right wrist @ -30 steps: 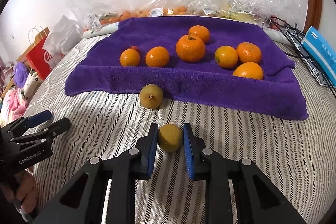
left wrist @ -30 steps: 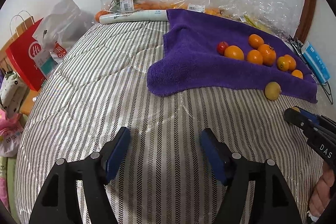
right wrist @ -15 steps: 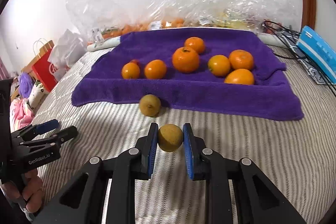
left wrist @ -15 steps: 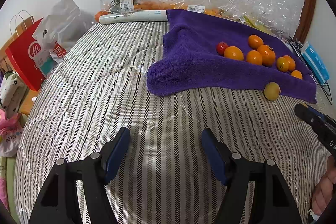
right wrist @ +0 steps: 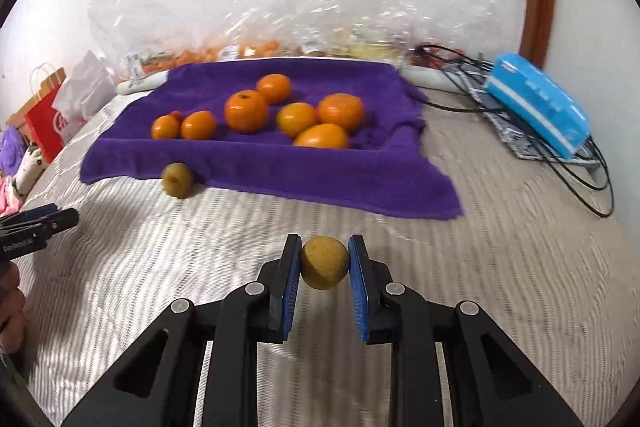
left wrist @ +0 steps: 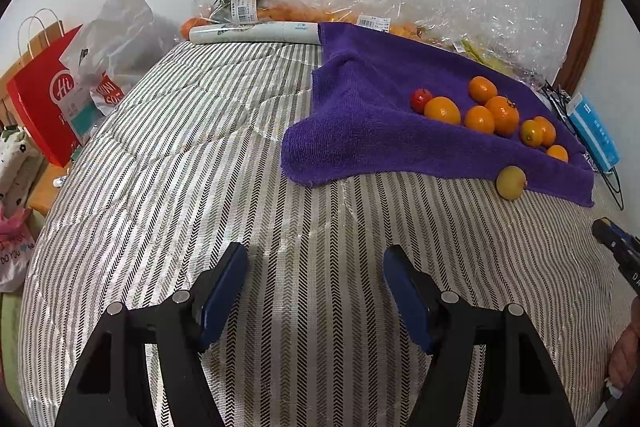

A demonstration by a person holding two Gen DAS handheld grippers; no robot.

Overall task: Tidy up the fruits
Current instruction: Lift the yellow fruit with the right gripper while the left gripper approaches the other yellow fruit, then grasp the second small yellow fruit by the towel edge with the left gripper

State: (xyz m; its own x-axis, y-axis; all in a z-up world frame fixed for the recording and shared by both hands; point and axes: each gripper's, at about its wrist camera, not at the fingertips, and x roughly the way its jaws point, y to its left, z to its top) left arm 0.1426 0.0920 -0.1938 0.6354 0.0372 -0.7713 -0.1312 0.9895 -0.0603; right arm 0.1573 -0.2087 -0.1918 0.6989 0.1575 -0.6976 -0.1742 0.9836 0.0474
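My right gripper is shut on a small yellow-brown round fruit, held above the striped bedspread in front of the purple towel. Several oranges and one small red fruit lie on the towel. A second yellow-brown fruit rests on the bedspread against the towel's front edge, also seen in the left wrist view as the yellow fruit. My left gripper stands open over bare bedspread, nothing between its fingers. The right gripper's tip shows at that view's right edge.
Clear plastic bags with more fruit lie along the wall behind the towel. A blue box on black cables sits at the right. A red paper bag and a white plastic bag stand off the bed's left side.
My right gripper has swung to the right with the yellow-brown fruit still in it, so the towel sits further left in its view. The left gripper has stayed put.
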